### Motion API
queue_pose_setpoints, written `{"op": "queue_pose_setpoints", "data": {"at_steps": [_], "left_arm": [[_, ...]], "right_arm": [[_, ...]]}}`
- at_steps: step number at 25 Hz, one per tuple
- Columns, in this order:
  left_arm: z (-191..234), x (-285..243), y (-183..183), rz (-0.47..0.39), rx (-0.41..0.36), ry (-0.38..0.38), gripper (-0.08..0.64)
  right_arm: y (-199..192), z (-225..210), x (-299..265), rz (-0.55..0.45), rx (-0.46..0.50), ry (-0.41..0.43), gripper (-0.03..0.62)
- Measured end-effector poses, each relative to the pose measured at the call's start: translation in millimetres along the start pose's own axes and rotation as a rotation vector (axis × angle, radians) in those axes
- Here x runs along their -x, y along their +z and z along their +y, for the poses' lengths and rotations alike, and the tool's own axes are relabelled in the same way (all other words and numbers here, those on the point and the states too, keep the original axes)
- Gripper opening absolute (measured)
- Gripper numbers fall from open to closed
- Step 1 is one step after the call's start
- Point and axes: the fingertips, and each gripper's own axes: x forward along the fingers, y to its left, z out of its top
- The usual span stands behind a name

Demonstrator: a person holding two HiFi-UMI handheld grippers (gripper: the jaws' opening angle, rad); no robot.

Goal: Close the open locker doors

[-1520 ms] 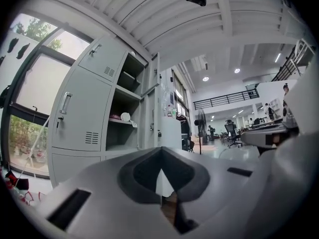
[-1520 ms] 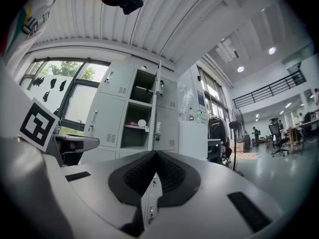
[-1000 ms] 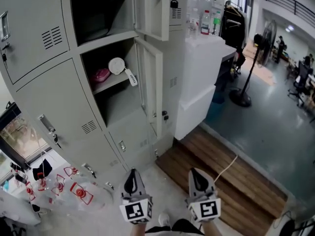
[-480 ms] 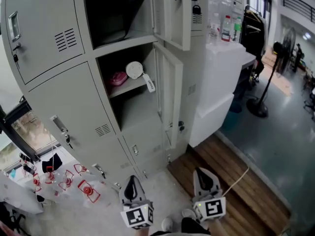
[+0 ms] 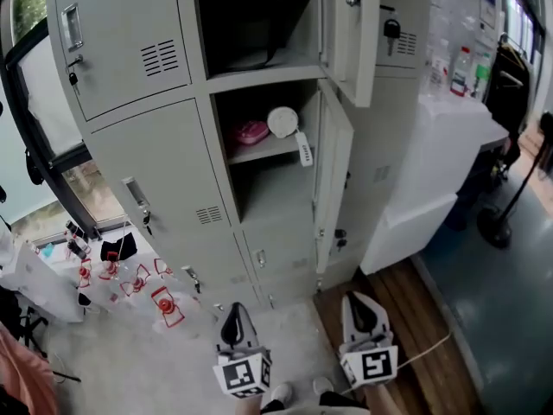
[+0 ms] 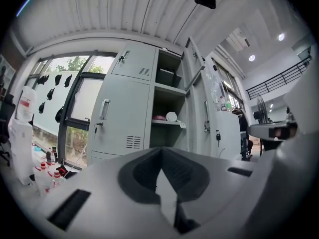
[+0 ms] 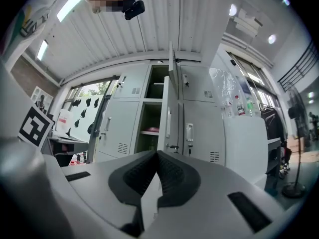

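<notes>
Lockers (image 5: 164, 162) stand ahead of me, well apart from both grippers. Only the head view shows me the floor, with clear bottles marked red (image 5: 130, 279) near left and wood planks (image 5: 415, 309) near right. Only the right gripper view catches the open doors nearly edge-on. The upper door (image 5: 350, 33) and middle door (image 5: 333, 180) swing out rightward. The middle compartment's shelf holds a pink thing (image 5: 251, 131) and a white disc (image 5: 282, 121) with a tag hanging. The left gripper (image 5: 234, 322) and right gripper (image 5: 363, 311) have jaws together, holding nothing.
</notes>
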Motion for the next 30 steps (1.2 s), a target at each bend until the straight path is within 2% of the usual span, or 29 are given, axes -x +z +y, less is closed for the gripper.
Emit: {"op": "queue_pose_setpoints", "data": {"at_steps": [4,7,11,15,23,30], "left_arm": [[-20,5,9,-0.021,-0.022,0.063,0.005],[-28,14,12,-0.050,0.002,0.105,0.005],[-43,30,2,-0.063,0.012,0.150,0.005],[-40,42,-7,-0.054,0.027,0.214,0.005],[-66,35,12,-0.094,-0.027,0.175,0.005],[-52,33,18,-0.112,-0.032,0.202,0.005]], "right_arm": [[-11,-23,-4,-0.019,-0.012,0.056,0.005],[-13,-34,-4,-0.057,-0.015,0.104,0.005],[-33,-54,-3,-0.043,-0.013,0.135,0.005],[-37,-57,-2,-0.042,-0.061,0.172,0.005],[-29,-63,-7,-0.081,-0.083,0.169,0.005],[-24,-69,-6,-0.113,-0.116,0.147,0.005]]}}
